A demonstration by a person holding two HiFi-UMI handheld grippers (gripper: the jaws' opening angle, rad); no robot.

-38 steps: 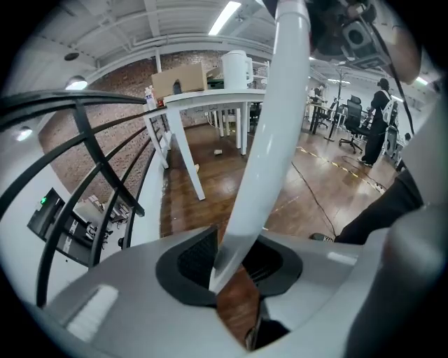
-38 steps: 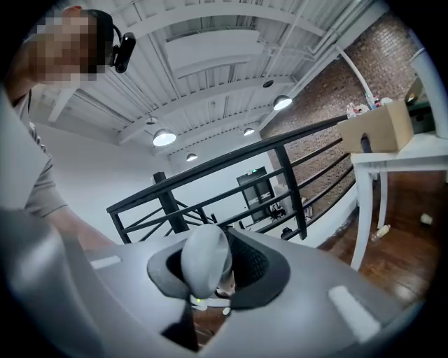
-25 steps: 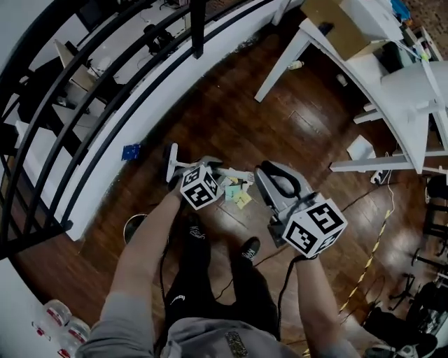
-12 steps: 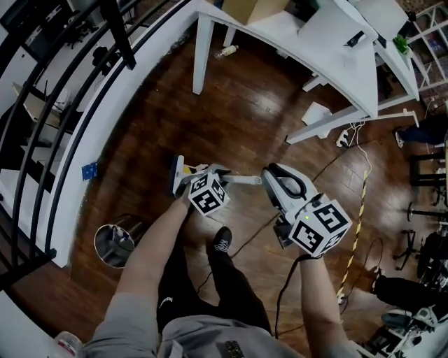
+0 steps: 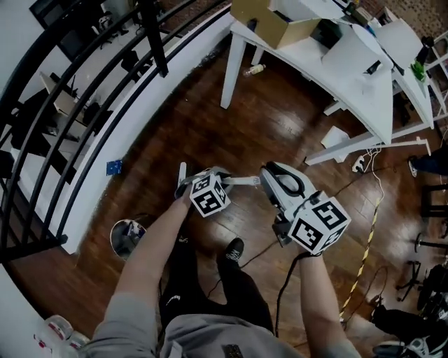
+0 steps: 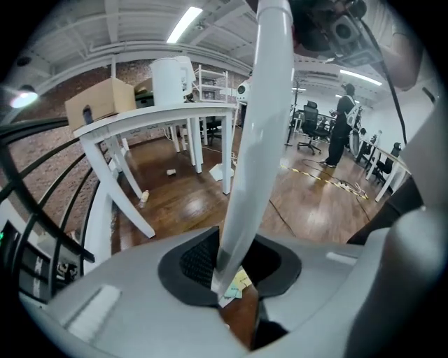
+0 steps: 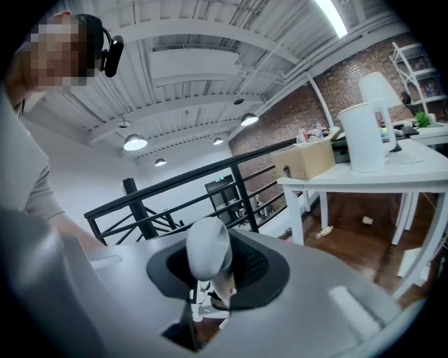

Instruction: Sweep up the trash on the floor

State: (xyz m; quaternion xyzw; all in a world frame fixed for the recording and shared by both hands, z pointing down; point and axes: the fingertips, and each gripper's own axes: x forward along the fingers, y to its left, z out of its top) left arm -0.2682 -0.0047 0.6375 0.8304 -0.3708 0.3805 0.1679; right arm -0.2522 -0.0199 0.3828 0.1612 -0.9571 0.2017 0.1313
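Observation:
A white broom is carried just above the floor; its narrow head points left and its handle runs right. My left gripper grips the handle near the head. In the left gripper view its jaws have just been closing with the white pole between the black pads. My right gripper is shut on the handle's rounded end. A few yellow and green paper notes show below the left jaws; they are hidden in the head view.
A round metal bin stands at the lower left beside a black railing. A white table carries a cardboard box. A bottle, a white sheet and striped tape lie on the wood floor.
Both grippers and the broom have travelled together across the floor. The paper notes that lay beside the broom a second ago no longer show in the head view. The bin has come into view.

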